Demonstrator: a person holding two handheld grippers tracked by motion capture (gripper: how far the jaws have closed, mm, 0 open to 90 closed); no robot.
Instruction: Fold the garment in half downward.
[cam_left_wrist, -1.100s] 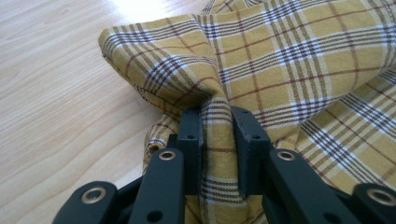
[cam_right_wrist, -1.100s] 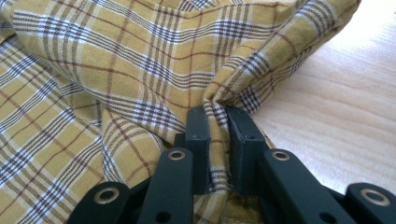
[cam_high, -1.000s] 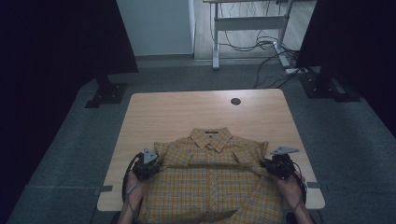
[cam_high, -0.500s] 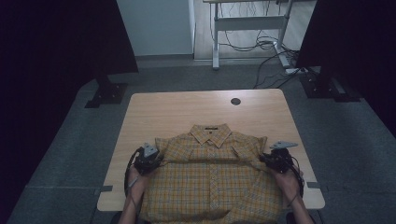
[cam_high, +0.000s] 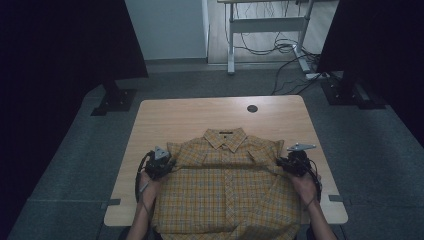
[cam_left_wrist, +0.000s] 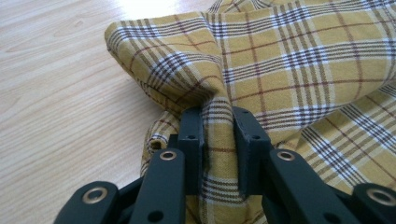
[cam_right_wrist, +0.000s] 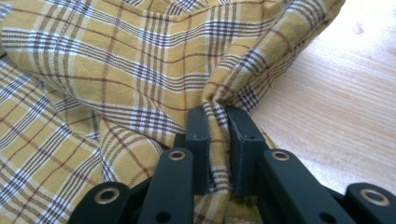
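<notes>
One yellow plaid shirt (cam_high: 227, 185) lies collar-away on the tabletop (cam_high: 200, 112), its hem overhanging the near edge. Two grippers: left gripper (cam_high: 159, 165) and right gripper (cam_high: 294, 162), each nearly closed, pinching a fold at the shirt's shoulders.

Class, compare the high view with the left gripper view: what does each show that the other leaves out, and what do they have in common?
High view alone: the whole spread of the plaid shirt with its collar, the right gripper at its other side, the person's forearms, the table's far edge and the floor with cables.

Left gripper view alone: the black fingers pinching a bunched fold of cloth, close enough to read the weave.

Both: the shirt, the left gripper gripping it, and the wooden table.
</notes>
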